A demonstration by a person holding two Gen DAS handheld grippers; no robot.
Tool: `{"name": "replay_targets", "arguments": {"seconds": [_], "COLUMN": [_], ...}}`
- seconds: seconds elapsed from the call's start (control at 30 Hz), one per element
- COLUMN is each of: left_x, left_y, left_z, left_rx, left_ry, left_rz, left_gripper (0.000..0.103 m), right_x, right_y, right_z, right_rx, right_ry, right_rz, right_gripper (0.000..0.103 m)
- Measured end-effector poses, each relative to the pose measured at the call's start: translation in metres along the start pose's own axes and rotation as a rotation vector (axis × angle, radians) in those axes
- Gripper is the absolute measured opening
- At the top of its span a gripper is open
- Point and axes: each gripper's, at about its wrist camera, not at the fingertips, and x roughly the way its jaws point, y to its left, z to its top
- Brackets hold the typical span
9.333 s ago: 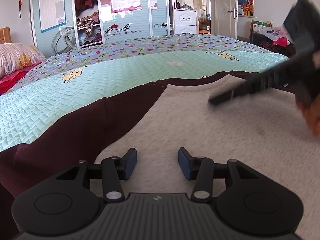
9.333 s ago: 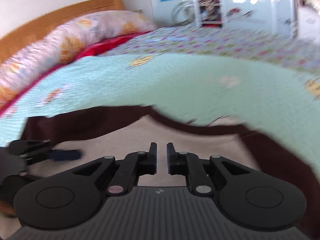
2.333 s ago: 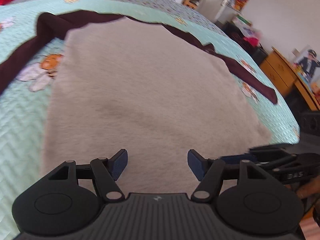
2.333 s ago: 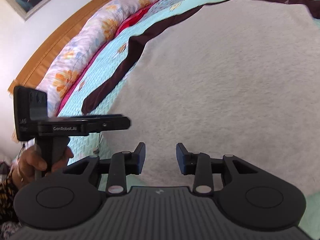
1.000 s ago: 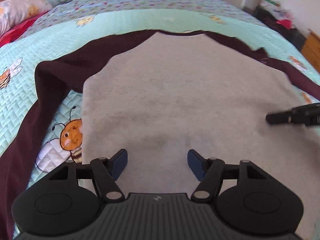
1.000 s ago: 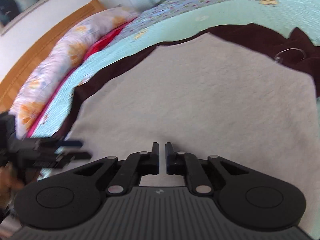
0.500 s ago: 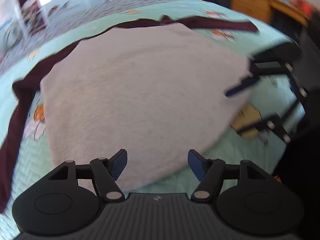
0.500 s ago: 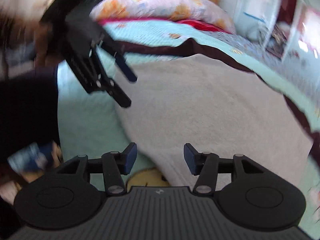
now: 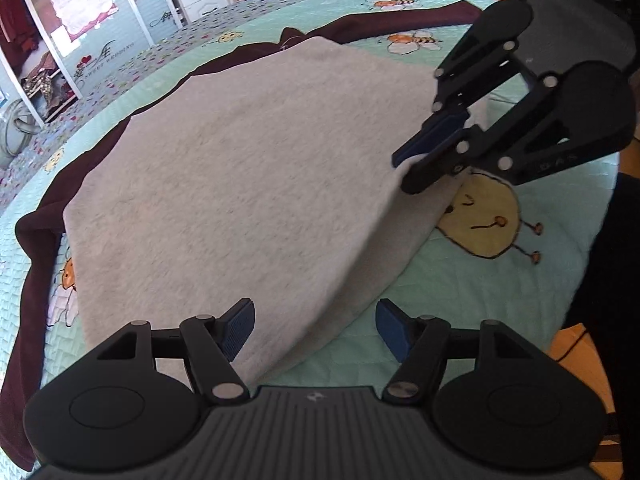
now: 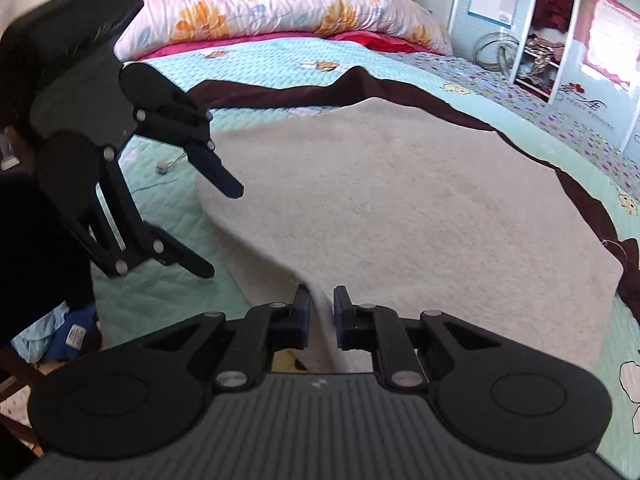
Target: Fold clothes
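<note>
Shirt (image 10: 400, 208) hem between closing right claw (image 10: 321, 312) pads

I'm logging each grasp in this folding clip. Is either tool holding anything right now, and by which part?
The right tool is closing on the grey garment's lifted near hem. The left tool is open, holding nothing.

bed (image 10: 280, 64) | mint quilt, bee prints | on it: grey-maroon shirt (image 9: 240, 168) spread flat, floral pillow (image 10: 280, 4) at headboard

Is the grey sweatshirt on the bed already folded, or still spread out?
Spread out. The sweatshirt lies flat on the bedspread, dark sleeves extended; only the hem corner is lifted where the right gripper closes on it.
</note>
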Motion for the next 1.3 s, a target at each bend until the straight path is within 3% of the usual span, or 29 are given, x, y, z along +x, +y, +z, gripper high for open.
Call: {"name": "replay_targets", "arguments": {"seconds": [0.13, 0.23, 0.33, 0.4, 0.47, 0.57, 0.63, 0.7, 0.8, 0.87, 0.97, 1.03, 1.23, 1.3], "left_x": [-0.006, -0.013, 0.002, 0.012, 0.008, 0.005, 0.003, -0.004, -0.02, -0.006, 0.013, 0.009, -0.008, -0.022], "left_y": [0.015, 0.023, 0.019, 0.014, 0.015, 0.017, 0.018, 0.023, 0.029, 0.023, 0.012, 0.009, 0.022, 0.023], "left_z": [0.009, 0.014, 0.005, -0.007, -0.009, -0.005, 0.0, 0.008, 0.014, 0.004, -0.016, -0.019, -0.015, -0.014], "left_rx": [-0.094, -0.132, -0.105, -0.08, -0.105, -0.108, -0.088, -0.089, -0.108, -0.09, -0.05, -0.03, -0.099, -0.143], "left_ry": [-0.055, -0.112, -0.021, 0.024, 0.008, -0.001, -0.019, -0.065, -0.162, -0.105, -0.024, -0.036, 0.001, -0.023], "left_rz": [0.022, 0.055, 0.01, 0.007, 0.008, 0.017, 0.044, 0.077, 0.139, 0.128, 0.113, 0.12, 0.069, 0.004], "left_gripper": [0.066, 0.065, 0.062, 0.06, 0.059, 0.059, 0.05, 0.034, 0.034, 0.034, 0.033, 0.033, 0.044, 0.048], "right_x": [-0.01, -0.029, -0.03, -0.014, -0.002, -0.001, -0.002, -0.005, -0.02, -0.021, 0.006, 0.014, 0.021, 0.021], "right_y": [0.001, 0.006, 0.015, 0.023, 0.03, 0.031, 0.03, 0.03, 0.026, 0.034, 0.047, 0.051, 0.042, 0.042], "right_z": [-0.002, 0.007, 0.007, -0.009, -0.024, -0.028, -0.025, -0.02, -0.003, -0.003, -0.024, -0.035, -0.039, -0.038], "right_rx": [-0.008, -0.041, -0.066, -0.073, -0.082, -0.047, -0.052, -0.072, -0.104, -0.16, -0.213, -0.209, -0.147, -0.148], "right_ry": [-0.032, -0.131, -0.142, -0.061, 0.009, 0.01, 0.0, -0.019, -0.119, -0.148, -0.038, -0.013, 0.008, 0.011], "right_rz": [-0.049, -0.107, -0.118, -0.07, -0.044, -0.047, -0.062, -0.091, -0.186, -0.231, -0.165, -0.149, -0.11, -0.107], "right_gripper": [0.015, 0.013, 0.013, 0.011, 0.011, 0.01, 0.009, 0.008, 0.008, 0.008, 0.008, 0.008, 0.008, 0.008]}}
